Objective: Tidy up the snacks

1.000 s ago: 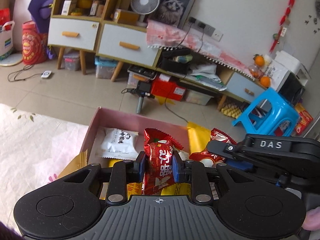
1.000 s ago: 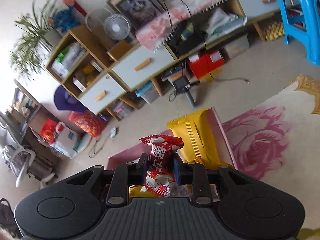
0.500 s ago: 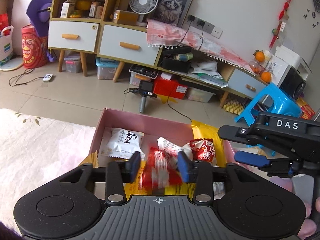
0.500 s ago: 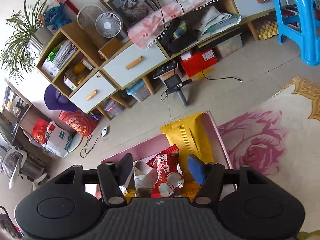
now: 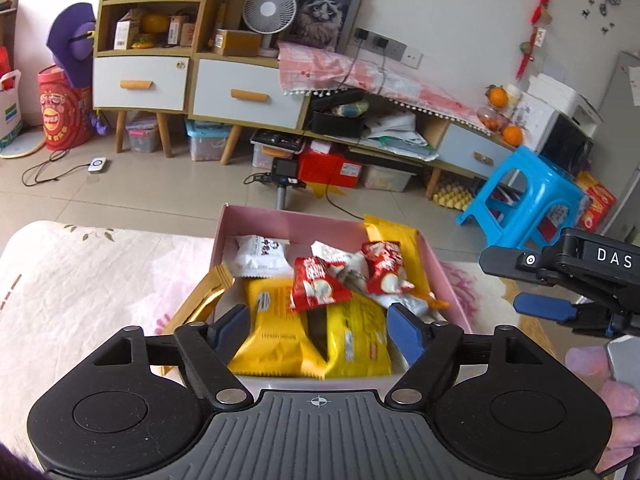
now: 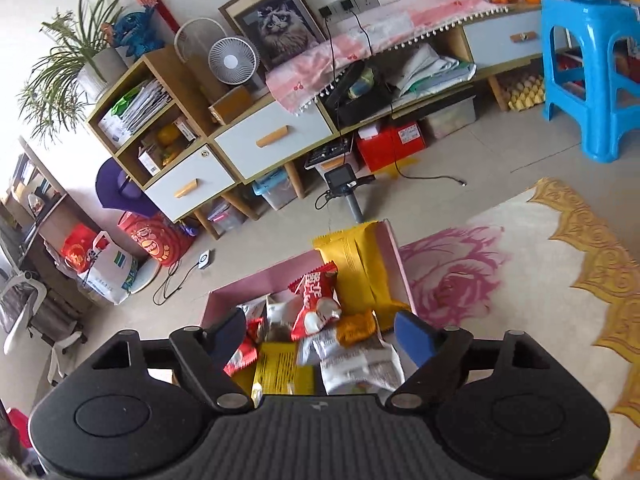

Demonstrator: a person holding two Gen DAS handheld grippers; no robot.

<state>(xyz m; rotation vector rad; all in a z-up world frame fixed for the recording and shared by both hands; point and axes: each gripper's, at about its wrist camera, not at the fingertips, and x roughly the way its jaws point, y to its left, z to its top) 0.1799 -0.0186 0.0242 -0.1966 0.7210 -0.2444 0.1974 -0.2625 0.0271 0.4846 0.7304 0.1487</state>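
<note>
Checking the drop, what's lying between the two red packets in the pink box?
In the left wrist view, a crumpled white packet lies between the two red packets, touching both, inside the pink box.

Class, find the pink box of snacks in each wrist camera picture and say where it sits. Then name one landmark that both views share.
Left wrist view: the pink box sits centre frame, just beyond the open left claw, packets filling it.
Right wrist view: the same pink box sits low and centre, partly hidden behind the open right claw.
Shared landmark: the white desk fan on the cabinet beside the framed cat picture.
</note>
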